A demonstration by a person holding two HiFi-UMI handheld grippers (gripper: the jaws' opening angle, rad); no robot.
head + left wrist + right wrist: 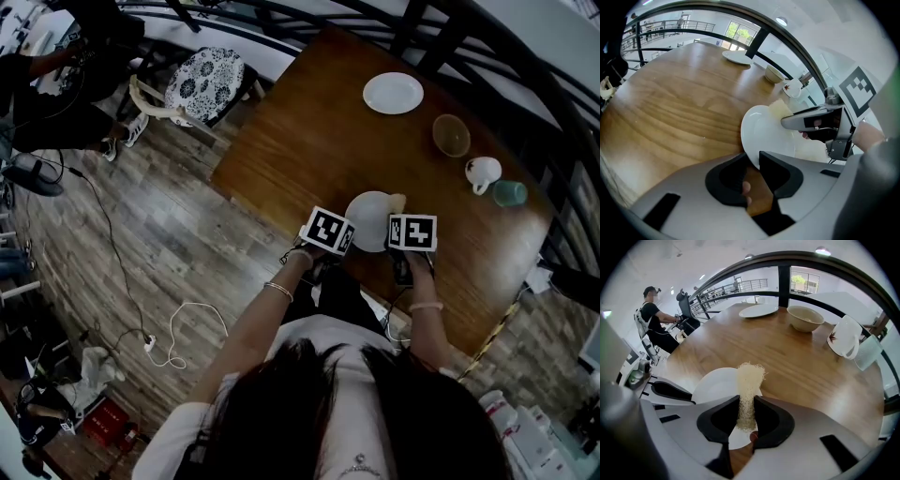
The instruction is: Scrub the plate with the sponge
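- Head view: both forearms reach forward and down from the person's body to the near edge of the wooden table [309,122]. The left gripper [339,234] and the right gripper [405,231] sit close together, both pointing steeply down. The plate [369,217] lies between them, and the sponge [398,202] shows at its far right rim.
- Further along the table, well apart from the grippers, stand a second plate [393,93], a bowl [451,135], a white mug [483,173] and a teal cup [510,193]. A chair with a patterned cushion [204,84] stands beyond the table's left corner, and a white cable [187,328] lies on the plank floor.
- Left gripper view: the jaws are clamped on the near rim of the plate, which is tilted above the wood. The right gripper reaches in over the plate from the right, and the pale sponge lies at the plate's far edge.
- Right gripper view: the jaws pinch the sponge, which stands upright between them over the white face of the plate. The left gripper lies at the left, and a seated person [654,319] is in the background.
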